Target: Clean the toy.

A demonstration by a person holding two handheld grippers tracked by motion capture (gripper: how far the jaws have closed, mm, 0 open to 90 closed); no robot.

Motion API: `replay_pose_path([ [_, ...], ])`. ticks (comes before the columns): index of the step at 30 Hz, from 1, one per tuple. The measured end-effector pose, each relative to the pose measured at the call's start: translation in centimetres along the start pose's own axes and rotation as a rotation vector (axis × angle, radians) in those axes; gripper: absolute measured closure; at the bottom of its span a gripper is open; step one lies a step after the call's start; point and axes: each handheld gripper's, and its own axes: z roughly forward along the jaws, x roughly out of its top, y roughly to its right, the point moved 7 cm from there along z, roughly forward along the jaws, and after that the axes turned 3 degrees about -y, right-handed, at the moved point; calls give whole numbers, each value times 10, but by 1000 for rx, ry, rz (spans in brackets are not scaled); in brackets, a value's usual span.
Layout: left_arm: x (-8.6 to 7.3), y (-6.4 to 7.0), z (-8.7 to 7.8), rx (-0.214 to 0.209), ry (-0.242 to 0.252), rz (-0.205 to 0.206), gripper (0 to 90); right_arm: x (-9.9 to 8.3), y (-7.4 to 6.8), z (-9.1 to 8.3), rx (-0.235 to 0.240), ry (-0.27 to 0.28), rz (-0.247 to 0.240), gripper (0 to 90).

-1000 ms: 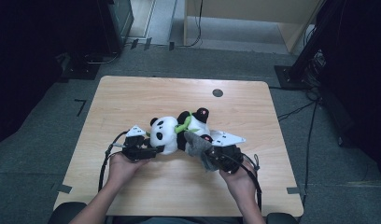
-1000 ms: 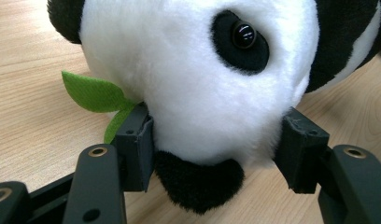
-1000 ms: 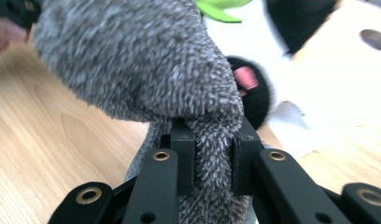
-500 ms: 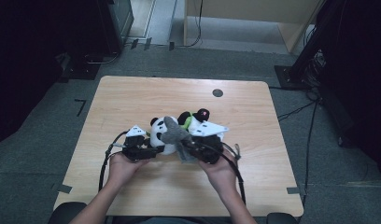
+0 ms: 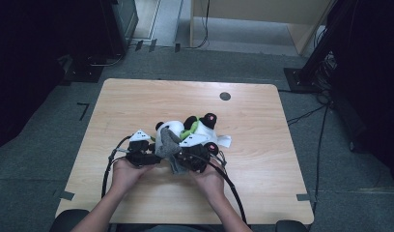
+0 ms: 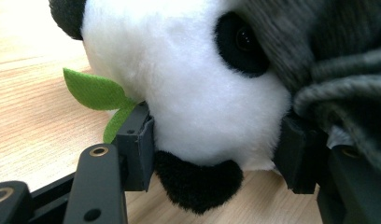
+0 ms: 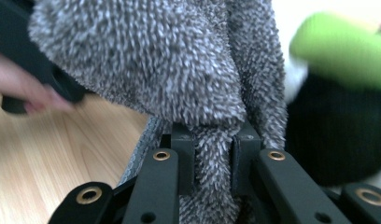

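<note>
**Near the front edge of the counter: 1 tool steadies the head, the other drapes the cloth**

Near the front edge of the counter (image 5: pixel 137 96), the plush panda (image 5: pixel 185 129) lies on its side with its head toward you. Your left tool (image 6: pixel 216 154) has its 2 jaws spread around the white head, pressing the plush on either side, so the toy probably cannot roll or slide while you work the fabric over it. Your right tool (image 7: pixel 212 158) is clamped on a fold of the fuzzy grey cloth (image 7: pixel 179 70), pinching it near an edge so the rest hangs free and can be drawn across. In the left gripper view the cloth already lies over the panda's head beside 1 eye. A green felt leaf (image 6: pixel 93 91) sticks out beside the left jaw; mind it doesn't get trapped. Both tools sit almost touching, since holding and covering happen at the same spot.
</note>
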Motion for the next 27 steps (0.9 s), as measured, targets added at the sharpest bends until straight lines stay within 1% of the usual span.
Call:
replay_pose_path([
  [1, 0, 0, 0, 0, -2, 3, 394, -4, 1, 1, -5, -6, -6, 770],
  [4, 0, 0, 0, -2, -1, 1, 395, -16, 4, 2, -9, -33, -1, 770],
  [6, 0, 0, 0, -4, 0, -4, 397, -25, 6, 4, -20, -55, -9, 771],
  [10, 0, 0, 0, -6, 0, -3, 399, -37, 9, 7, -38, -95, -27, 772],
  [11, 0, 0, 0, -6, 0, -3, 399, -42, 11, 8, -44, -111, -26, 772],
  [13, 0, 0, 0, -8, 0, -1, 399, -46, 14, 8, -41, -126, -18, 772],
  [15, 0, 0, 0, -7, -1, 2, 400, -49, 16, 6, -39, -134, -10, 772],
  [17, 0, 0, 0, -1, -5, 15, 400, -49, 16, 3, -39, -145, -5, 771],
  [18, 0, 0, 0, 5, -6, 20, 401, -48, 16, 2, -39, -150, -7, 771],
  [20, 0, 0, 0, 10, -9, 27, 401, -48, 15, -2, -54, -158, -28, 771],
  [22, 0, 1, 0, 13, -9, 31, 402, -48, 16, -7, -64, -155, -38, 771],
  [27, 0, 1, 0, 15, -10, 35, 404, -47, 21, -23, -79, -132, -33, 771],
])
